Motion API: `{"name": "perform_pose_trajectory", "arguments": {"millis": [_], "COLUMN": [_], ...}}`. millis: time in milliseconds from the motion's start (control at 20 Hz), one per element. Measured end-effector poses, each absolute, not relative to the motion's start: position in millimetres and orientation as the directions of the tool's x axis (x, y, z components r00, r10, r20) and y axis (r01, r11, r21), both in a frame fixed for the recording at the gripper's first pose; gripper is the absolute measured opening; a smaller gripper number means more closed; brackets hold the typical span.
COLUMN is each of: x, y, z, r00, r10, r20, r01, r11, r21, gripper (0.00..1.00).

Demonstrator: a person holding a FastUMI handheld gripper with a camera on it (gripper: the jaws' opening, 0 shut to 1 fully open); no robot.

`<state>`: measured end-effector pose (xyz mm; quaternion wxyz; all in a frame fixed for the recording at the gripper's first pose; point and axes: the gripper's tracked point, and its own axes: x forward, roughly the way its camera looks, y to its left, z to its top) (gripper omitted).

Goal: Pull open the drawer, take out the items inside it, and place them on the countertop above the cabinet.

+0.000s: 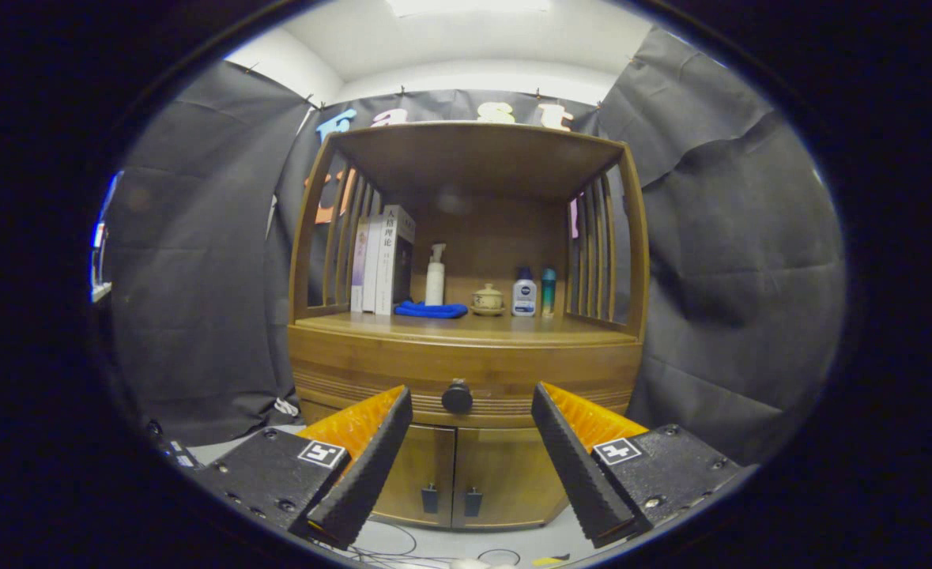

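Note:
A wooden cabinet stands straight ahead. Its drawer is closed, with a round dark knob in the middle of the front. My gripper is open, its fingers spread wide. The knob sits between the fingertips and a little beyond them, untouched. Nothing is held. The countertop runs above the drawer. The drawer's contents are hidden.
On the countertop stand books, a white pump bottle, a blue cloth, a small lidded pot and two small bottles. Slatted sides and a roof enclose it. Two lower doors sit under the drawer. Cables lie on the floor.

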<state>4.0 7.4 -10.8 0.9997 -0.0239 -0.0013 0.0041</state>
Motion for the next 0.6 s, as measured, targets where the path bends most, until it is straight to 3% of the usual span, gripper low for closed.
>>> {"name": "perform_pose_trajectory", "arguments": {"millis": [600], "x": [80], "y": [16], "z": [-54], "r00": [0.997], "r10": [0.023], "r20": [-0.076], "r01": [-0.029], "r11": [0.997], "r21": [-0.078], "gripper": [0.99]}}
